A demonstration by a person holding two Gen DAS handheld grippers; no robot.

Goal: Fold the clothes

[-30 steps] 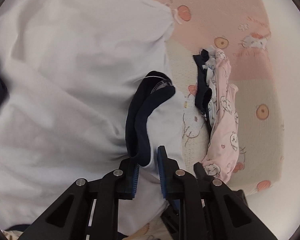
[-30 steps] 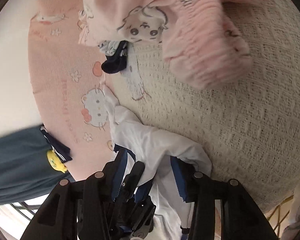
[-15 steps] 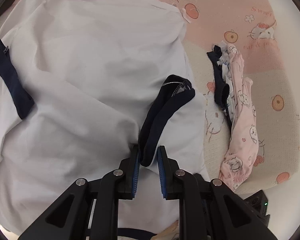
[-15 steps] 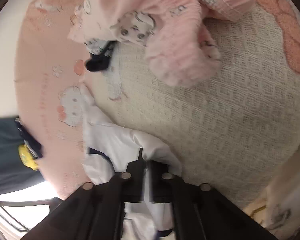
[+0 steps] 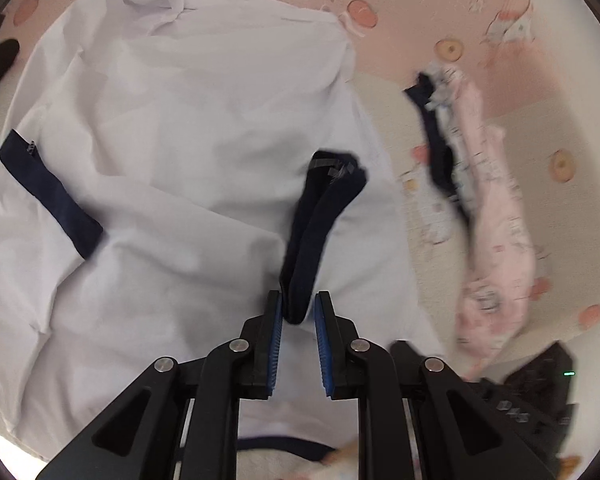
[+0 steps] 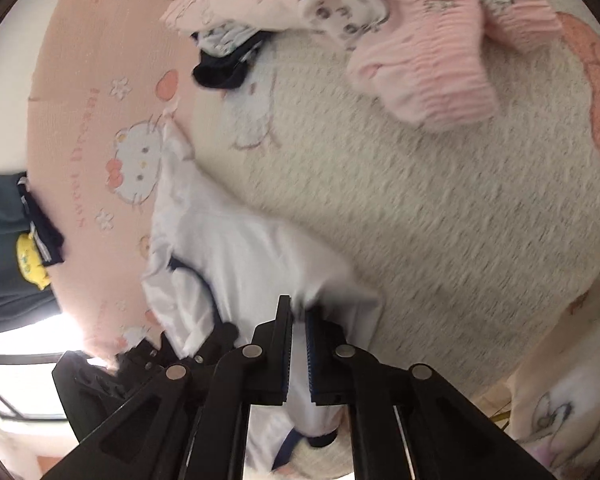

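A white shirt [image 5: 180,140] with navy cuffs lies spread on a cream and pink cartoon blanket [image 5: 452,12]. My left gripper [image 5: 297,305] is shut on the near sleeve's navy cuff [image 5: 320,216], which stands up from the shirt. The other navy cuff [image 5: 48,196] lies flat at the left. In the right wrist view, my right gripper [image 6: 298,309] pinches a bunched fold of the white shirt [image 6: 236,248] at its edge. Its jaws are opening slightly, and the cloth still sits pressed between the pads.
A pink printed garment [image 5: 496,220] and a small dark navy piece [image 5: 436,152] lie in a heap to the right of the shirt. Bare cream blanket [image 6: 420,220] lies beyond the right gripper. A dark teal garment with a yellow patch [image 6: 4,248] hangs at the bed's left edge.
The right gripper went from open around the white cloth to shut on it and rolled. The left view has tilted, so more of the spread shirt and its far cuff shows.
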